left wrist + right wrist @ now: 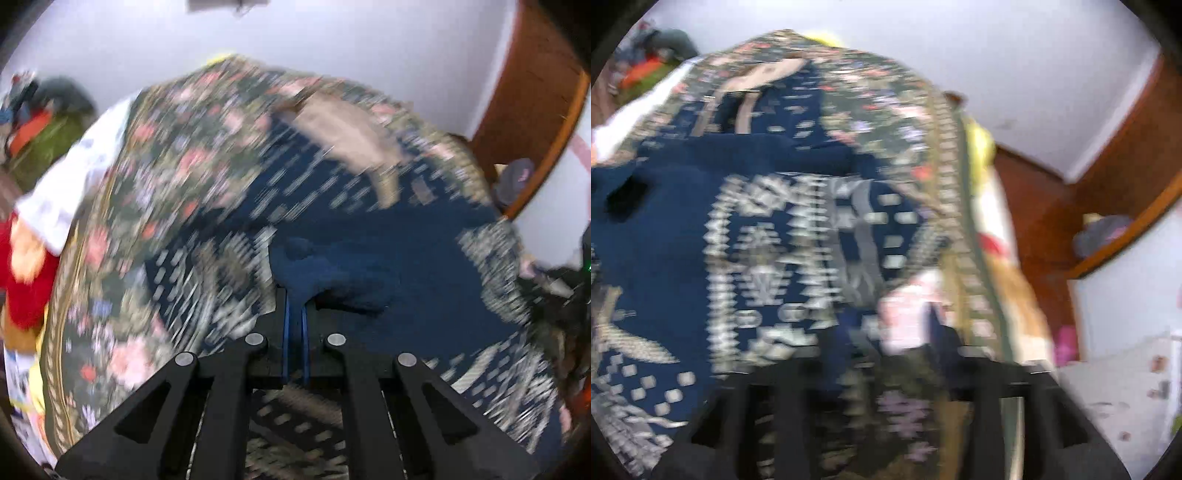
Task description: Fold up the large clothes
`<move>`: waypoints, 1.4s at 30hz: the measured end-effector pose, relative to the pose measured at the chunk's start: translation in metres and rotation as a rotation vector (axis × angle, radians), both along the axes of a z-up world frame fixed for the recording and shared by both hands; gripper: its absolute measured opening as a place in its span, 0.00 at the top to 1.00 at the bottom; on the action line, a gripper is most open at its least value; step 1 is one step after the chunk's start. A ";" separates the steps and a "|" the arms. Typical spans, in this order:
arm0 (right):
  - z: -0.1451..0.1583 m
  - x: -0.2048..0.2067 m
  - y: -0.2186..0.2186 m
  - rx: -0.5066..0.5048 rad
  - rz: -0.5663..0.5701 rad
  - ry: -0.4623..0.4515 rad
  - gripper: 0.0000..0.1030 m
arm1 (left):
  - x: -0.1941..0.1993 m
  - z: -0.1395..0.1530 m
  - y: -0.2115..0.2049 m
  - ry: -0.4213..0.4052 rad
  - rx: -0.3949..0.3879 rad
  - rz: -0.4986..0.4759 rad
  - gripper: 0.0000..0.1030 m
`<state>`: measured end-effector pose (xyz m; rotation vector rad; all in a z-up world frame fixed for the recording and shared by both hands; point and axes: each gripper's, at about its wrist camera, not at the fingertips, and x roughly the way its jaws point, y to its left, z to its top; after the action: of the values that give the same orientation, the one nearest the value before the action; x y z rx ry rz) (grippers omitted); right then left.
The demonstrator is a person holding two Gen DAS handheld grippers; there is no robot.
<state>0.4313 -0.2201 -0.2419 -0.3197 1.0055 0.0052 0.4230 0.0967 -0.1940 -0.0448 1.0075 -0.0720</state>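
A large navy garment [388, 236] with silver embroidery and a dark floral border lies spread over a bed. The view is motion-blurred. My left gripper [294, 295] is shut on a fold of the navy cloth, which bunches up just past its blue pads. In the right wrist view the same garment [683, 258] fills the frame, and cloth drapes over my right gripper [886, 369]. Its fingers are blurred and mostly covered, so I cannot tell how its jaws stand.
A white cloth [74, 184] and a red and yellow cloth [26, 280] lie at the bed's left edge. A clothes pile [48, 125] sits far left. A wooden headboard [1034, 206] and wooden shelf [1123, 236] stand to the right by the pale wall.
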 end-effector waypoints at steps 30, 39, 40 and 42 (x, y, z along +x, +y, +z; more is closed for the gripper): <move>-0.011 -0.006 0.029 0.175 0.087 0.089 0.17 | 0.004 -0.062 -0.041 0.084 0.110 -0.058 0.91; 0.010 -0.003 0.019 0.199 0.081 0.058 0.17 | -0.013 0.011 0.038 -0.062 -0.024 0.098 0.94; 0.012 -0.002 0.019 0.201 0.078 0.048 0.17 | -0.014 0.016 0.048 -0.069 -0.041 0.115 0.94; 0.021 -0.002 0.017 0.208 0.070 0.021 0.17 | -0.014 0.019 0.070 -0.074 -0.043 0.155 0.94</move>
<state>0.4293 -0.2030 -0.2209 -0.1643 1.0051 0.1755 0.4085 0.1663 -0.1748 -0.1585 0.9261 0.0456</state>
